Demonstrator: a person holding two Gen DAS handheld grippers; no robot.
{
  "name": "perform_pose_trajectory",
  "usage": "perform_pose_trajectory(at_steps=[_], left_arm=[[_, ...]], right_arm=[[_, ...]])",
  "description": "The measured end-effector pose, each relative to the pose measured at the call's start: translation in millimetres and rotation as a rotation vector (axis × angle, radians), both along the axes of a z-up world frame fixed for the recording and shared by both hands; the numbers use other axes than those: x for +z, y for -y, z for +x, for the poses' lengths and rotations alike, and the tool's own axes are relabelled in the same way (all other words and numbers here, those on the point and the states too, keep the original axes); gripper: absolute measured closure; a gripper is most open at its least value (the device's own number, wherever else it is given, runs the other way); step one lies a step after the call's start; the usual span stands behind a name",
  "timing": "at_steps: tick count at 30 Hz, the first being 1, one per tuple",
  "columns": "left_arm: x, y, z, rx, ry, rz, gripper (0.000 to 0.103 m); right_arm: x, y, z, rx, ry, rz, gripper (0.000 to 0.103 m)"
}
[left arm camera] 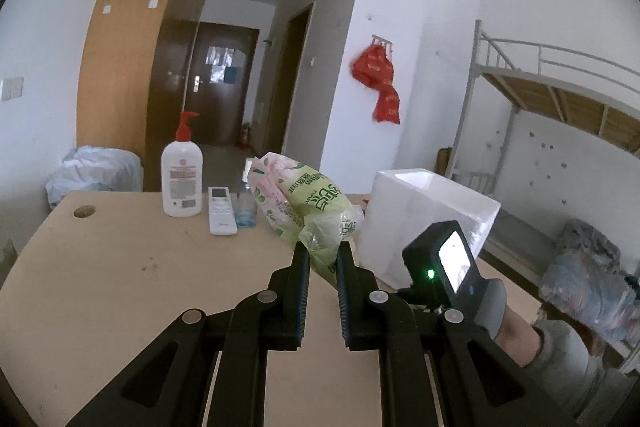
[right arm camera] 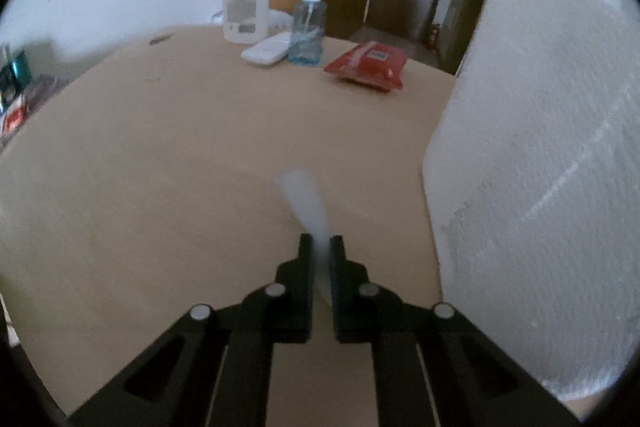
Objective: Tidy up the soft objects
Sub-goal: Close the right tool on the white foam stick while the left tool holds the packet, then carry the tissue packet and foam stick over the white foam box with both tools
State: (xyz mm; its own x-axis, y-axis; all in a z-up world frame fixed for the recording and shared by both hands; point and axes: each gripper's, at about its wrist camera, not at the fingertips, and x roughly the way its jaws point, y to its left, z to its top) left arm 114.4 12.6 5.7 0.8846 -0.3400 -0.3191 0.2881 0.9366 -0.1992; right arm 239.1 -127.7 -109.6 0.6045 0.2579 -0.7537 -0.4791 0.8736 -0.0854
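Now my left claw point(left arm camera: 323, 259) pinches the green tissue pack point(left arm camera: 298, 199) by its wrapper, lifted beside the white foam box point(left arm camera: 432, 211). My right claw point(right arm camera: 320, 247) clamps a pale strip point(right arm camera: 306, 199) over the surface point(right arm camera: 160, 167). I'd carry the pack above the rim before letting go.

The left gripper point(left arm camera: 323, 251) is clamped on the green tissue pack point(left arm camera: 304, 203), held up beside the white foam box point(left arm camera: 424, 211), while the right gripper point(right arm camera: 321, 247) pinches a pale, blurred strip point(right arm camera: 306, 203) near that box
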Motion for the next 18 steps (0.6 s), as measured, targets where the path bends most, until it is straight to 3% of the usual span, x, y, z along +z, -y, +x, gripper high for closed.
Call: perform_pose_trajectory(at_steps=[11,18], left_arm=[[6.9,-1.3,-31.7,0.017,0.034,0.005,0.089],[11.8,2.8,-51.0,0.024,0.066,0.023,0.089]], right_arm=[[30.0,19.6,-37.2,-0.031,0.041,0.168,0.094],[55.2,31.0,-82.7,-0.031,0.129,0.283,0.094]])
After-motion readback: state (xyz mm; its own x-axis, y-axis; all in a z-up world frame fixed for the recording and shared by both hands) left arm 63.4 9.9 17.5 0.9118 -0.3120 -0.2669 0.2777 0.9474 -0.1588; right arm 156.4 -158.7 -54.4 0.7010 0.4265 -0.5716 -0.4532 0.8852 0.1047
